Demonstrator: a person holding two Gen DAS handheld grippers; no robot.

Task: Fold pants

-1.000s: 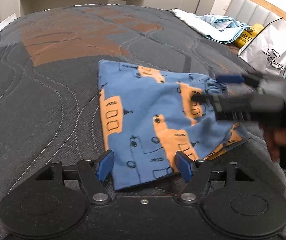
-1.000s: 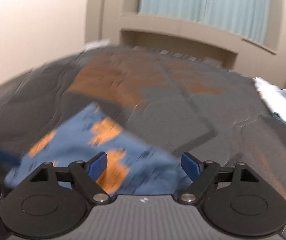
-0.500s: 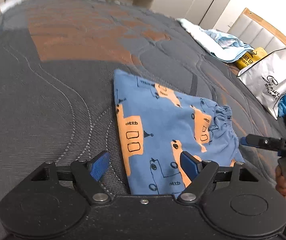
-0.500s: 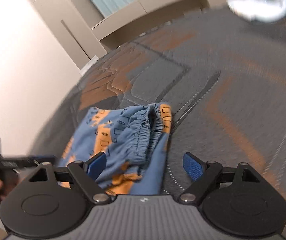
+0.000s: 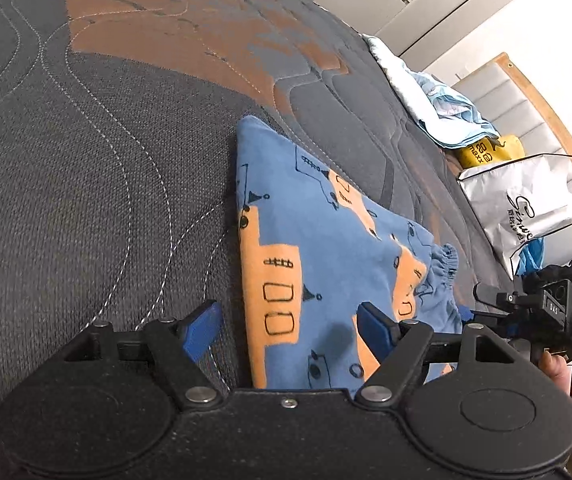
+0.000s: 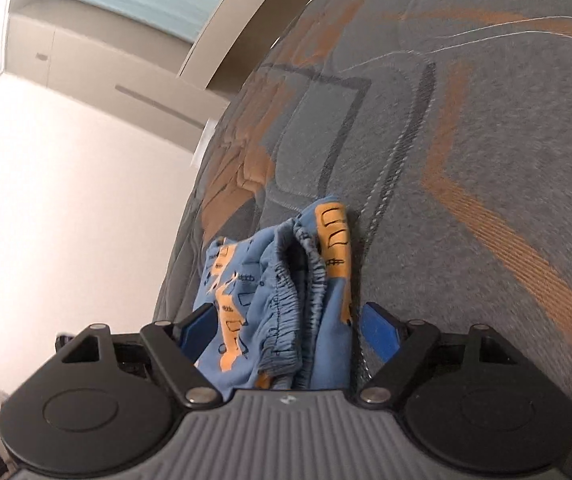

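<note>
Pants (image 5: 326, 248) lie folded on the bed (image 5: 105, 160), near its edge. Left gripper (image 5: 290, 326) and right gripper (image 6: 286, 330) both spread wide, gripping nothing. Fabric appears light, soft and limp; the gathered waistband (image 6: 298, 292) offers the firmest hold.

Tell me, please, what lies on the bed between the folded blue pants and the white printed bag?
In the left wrist view, only bare quilted bedspread lies between the blue pants and the white bag; nearer the camera, the right gripper reaches toward the pants' waistband.
</note>
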